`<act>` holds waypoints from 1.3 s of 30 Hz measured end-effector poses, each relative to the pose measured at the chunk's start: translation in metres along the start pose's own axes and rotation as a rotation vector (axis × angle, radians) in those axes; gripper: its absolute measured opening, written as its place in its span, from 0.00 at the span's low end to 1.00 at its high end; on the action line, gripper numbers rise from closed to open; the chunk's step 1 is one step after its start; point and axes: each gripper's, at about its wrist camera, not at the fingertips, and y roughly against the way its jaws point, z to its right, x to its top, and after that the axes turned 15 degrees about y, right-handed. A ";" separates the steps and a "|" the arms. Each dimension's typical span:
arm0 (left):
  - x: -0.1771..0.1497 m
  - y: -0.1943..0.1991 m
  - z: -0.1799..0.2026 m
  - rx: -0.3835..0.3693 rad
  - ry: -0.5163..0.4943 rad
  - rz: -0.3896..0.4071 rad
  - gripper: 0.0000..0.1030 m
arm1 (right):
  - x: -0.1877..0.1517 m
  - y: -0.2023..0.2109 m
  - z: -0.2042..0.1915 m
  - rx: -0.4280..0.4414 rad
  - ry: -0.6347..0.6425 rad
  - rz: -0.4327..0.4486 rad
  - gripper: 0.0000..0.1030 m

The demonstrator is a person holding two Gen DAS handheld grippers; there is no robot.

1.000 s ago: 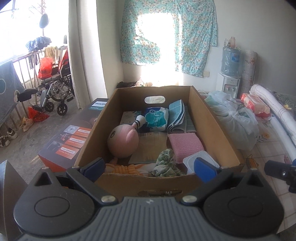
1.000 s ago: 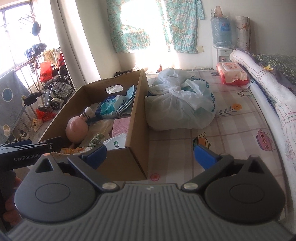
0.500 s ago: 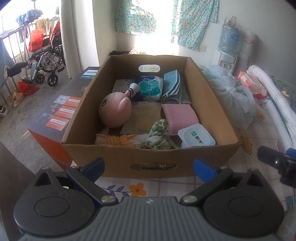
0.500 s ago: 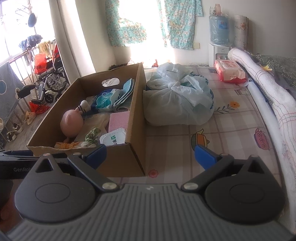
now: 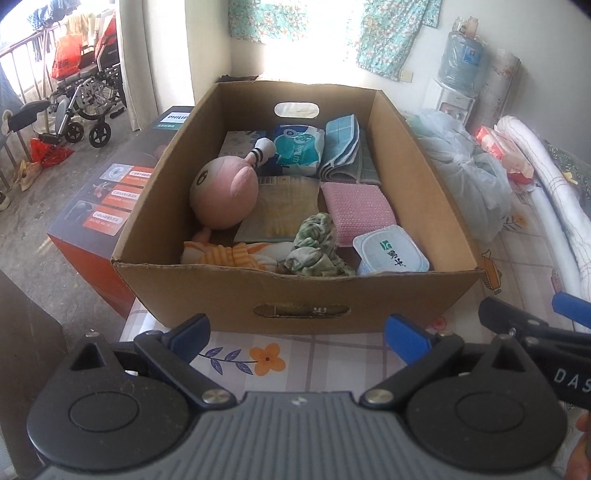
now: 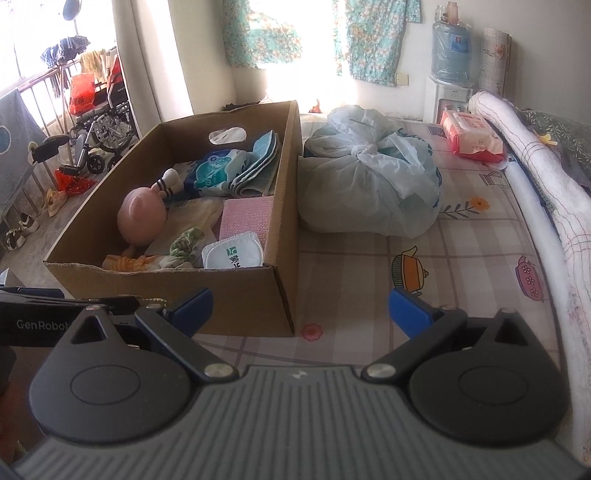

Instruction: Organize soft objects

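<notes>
The cardboard box is sitting just ahead of the left hand-held gripper, whose blue-tipped jaws are standing wide apart and gripping nothing, and it is lying ahead and to the left of the right hand-held gripper, which is likewise spread wide and carrying nothing. Inside the box the soft things are already lying packed side by side: a pink plush toy toward the left wall, an orange striped cloth and a crumpled green cloth against the near wall, a folded pink towel to the right, a blue checked cloth and a tissue pack at the far end, and a white lidded tub in the near right corner. Judging by this, the sorting is looking largely done, since neither gripper is holding an item; what may be remaining is the tied plastic bag lying just beyond the box's right wall and the red-and-white wipes pack farther ahead, though whether those belong in the box cannot be told. The surface carrying everything is wearing a checked covering printed with flowers and teapots, with a rolled white quilt running along its right edge. Beyond, a floral curtain is glowing with daylight, a water dispenser is standing by the far wall, and a wheelchair is parked far left by a railing
</notes>
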 end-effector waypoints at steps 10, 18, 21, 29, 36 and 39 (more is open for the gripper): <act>-0.001 -0.009 0.002 0.019 -0.039 -0.014 0.99 | -0.002 -0.008 -0.006 -0.004 0.022 -0.029 0.99; -0.001 -0.013 0.001 0.034 -0.048 -0.020 0.97 | -0.001 -0.014 -0.006 0.002 0.023 -0.043 0.99; -0.001 -0.015 0.001 0.038 -0.049 -0.023 0.97 | -0.002 -0.016 -0.007 0.005 0.021 -0.050 0.99; -0.001 -0.017 0.000 0.041 -0.048 -0.030 0.97 | -0.002 -0.021 -0.007 0.009 0.017 -0.061 0.99; -0.001 -0.019 0.000 0.041 -0.046 -0.038 0.97 | -0.002 -0.024 -0.007 0.012 0.013 -0.071 0.99; -0.001 -0.021 0.000 0.041 -0.045 -0.044 0.97 | -0.002 -0.025 -0.007 0.013 0.012 -0.074 0.99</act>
